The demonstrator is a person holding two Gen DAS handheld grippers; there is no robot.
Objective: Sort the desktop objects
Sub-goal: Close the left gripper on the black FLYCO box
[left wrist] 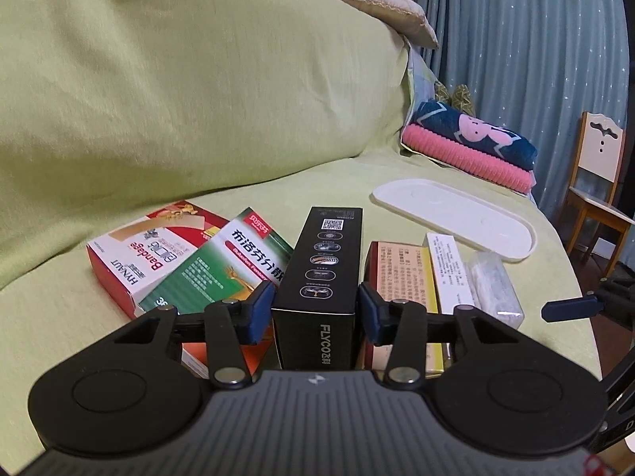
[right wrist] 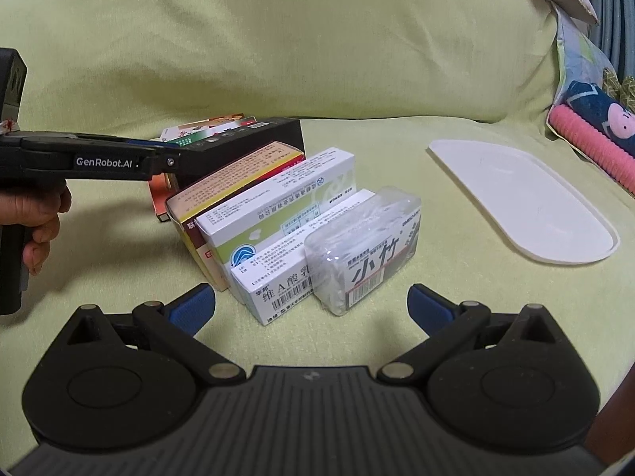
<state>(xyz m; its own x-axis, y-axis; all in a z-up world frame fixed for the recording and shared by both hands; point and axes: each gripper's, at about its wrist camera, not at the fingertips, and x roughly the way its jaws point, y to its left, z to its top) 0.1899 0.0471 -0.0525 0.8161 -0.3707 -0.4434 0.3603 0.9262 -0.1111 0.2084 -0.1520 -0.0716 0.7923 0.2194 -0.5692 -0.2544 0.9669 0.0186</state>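
Our left gripper [left wrist: 316,309] straddles the black box [left wrist: 323,261], pads at its two long sides; whether they press it, we cannot tell. Our right gripper [right wrist: 311,305] hangs spread and empty before the row. Open green sheet [right wrist: 397,317] lies to the right, where one white tray [right wrist: 528,210] sits bare near the rounded edge. We count seven packs: six cartons side by side, then one clear packet [right wrist: 369,246] at the right end.
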